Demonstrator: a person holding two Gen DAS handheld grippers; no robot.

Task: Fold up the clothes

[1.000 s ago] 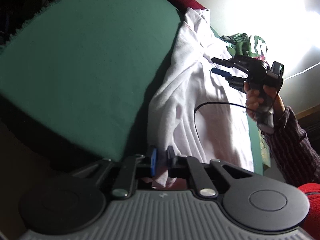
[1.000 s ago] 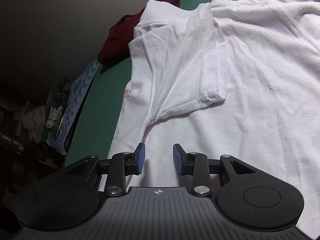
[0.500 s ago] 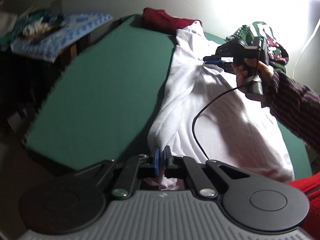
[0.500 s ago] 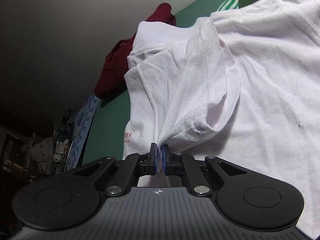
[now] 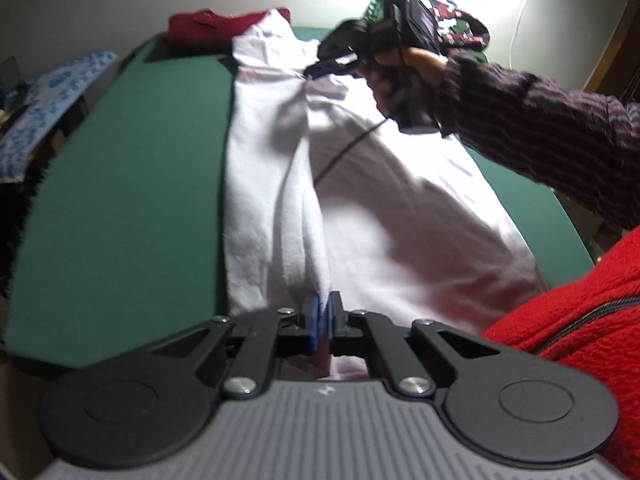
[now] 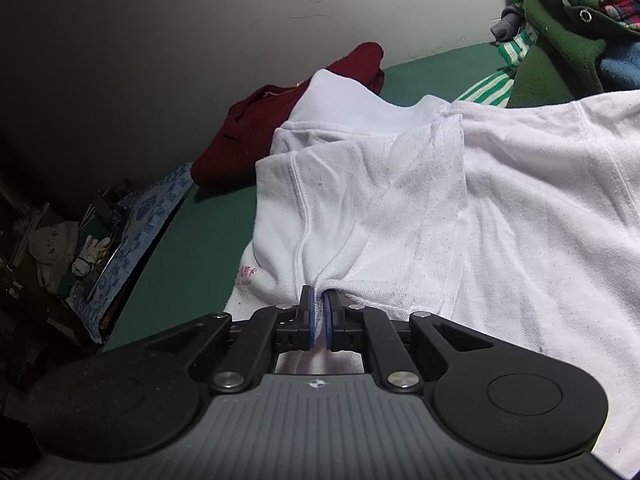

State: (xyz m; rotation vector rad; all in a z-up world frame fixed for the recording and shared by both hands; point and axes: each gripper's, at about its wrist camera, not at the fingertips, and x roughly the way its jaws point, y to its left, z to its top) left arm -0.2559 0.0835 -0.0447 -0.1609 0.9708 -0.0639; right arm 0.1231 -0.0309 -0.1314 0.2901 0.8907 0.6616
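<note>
A white T-shirt (image 5: 400,216) lies lengthwise on a green table (image 5: 132,184). My left gripper (image 5: 322,312) is shut on the shirt's near hem, and a raised ridge of cloth runs from its blue pads up the shirt. At the far end, a hand in a striped sleeve holds my right gripper (image 5: 314,70), shut on the cloth by the sleeve. In the right wrist view the right gripper (image 6: 319,308) pinches the white T-shirt (image 6: 500,208) near the armpit seam, below the folded sleeve.
A dark red garment (image 5: 216,26) lies at the table's far end, also seen as the dark red garment (image 6: 280,128). A pile of green, striped and plaid clothes (image 6: 568,24) sits at the far right. A blue patterned cloth (image 5: 48,100) covers clutter on the left. A red fleece (image 5: 580,328) is near right.
The right gripper closed on the shirt by the sleeve and lifted it a little. The left gripper, holding the hem, rolled and moved up, pulling a ridge along the shirt.
</note>
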